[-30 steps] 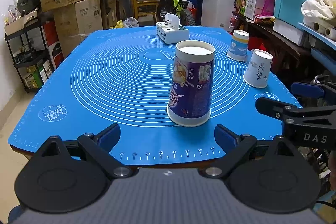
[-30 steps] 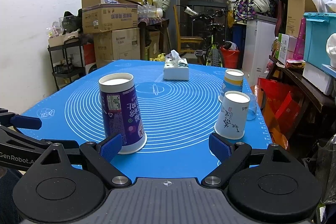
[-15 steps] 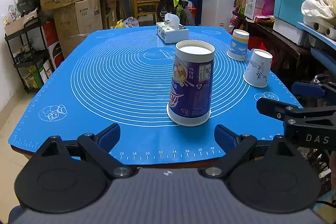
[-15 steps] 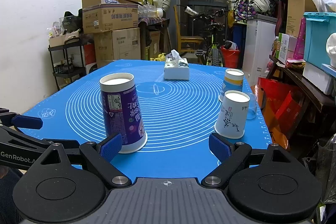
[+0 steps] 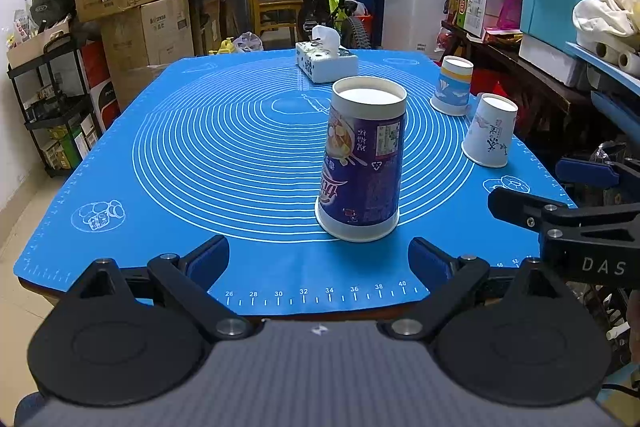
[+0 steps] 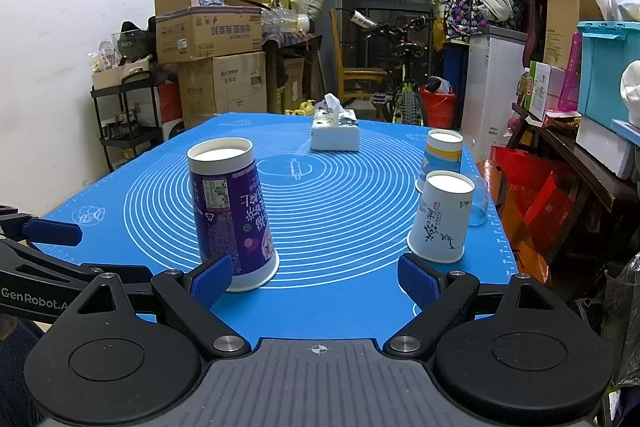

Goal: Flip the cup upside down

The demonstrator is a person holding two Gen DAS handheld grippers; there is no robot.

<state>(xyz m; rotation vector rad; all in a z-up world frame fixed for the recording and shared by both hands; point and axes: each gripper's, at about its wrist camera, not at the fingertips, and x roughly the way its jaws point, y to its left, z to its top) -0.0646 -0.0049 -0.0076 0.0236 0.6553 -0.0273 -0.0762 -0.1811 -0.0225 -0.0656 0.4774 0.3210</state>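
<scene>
Jaws are standing wide and empty on your left hand-held gripper (image 5: 319,259) and right hand-held gripper (image 6: 315,279), low in frame. Purple cup (image 5: 362,163) is sitting mouth-down mid-frame on the counter (image 5: 200,147); white cup (image 6: 440,223) and striped cup (image 6: 442,155) likewise. All look flipped, so be easing clear without nudging any.

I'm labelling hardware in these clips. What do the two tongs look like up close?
Both are alike: the left tongs and right tongs have black linkage arms with silver pivot screws, round black discs at the base, a ribbed grey body, and blue textured pads. White lettering reads "DAS" on the right tongs, "GenRobot" on the left.
</scene>
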